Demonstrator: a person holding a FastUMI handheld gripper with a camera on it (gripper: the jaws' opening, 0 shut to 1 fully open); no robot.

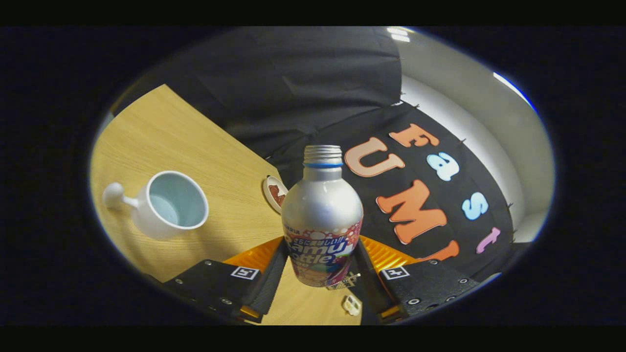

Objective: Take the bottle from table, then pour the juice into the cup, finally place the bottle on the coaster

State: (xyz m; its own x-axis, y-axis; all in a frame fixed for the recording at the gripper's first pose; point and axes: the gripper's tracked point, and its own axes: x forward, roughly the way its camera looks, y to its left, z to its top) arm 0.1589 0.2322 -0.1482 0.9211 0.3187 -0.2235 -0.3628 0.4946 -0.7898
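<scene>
1. Your wooden table (161,132) tilts in view, bottle lifted clear.
2. The white cup (168,204) sits left of the fingers, mouth open.
3. Your gripper (320,264) clamps the uncapped aluminium bottle (322,210), neck pointing away; tip leftward.
4. The coaster (274,191) lies just beyond.

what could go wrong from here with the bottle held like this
The gripper is shut on the bottle low on its body, so the tall top could swing or slip as it tips. Its mouth is uncapped and still short of the cup, so tilting early would likely spill juice on the table. The coaster sits partly hidden behind the bottle.
</scene>
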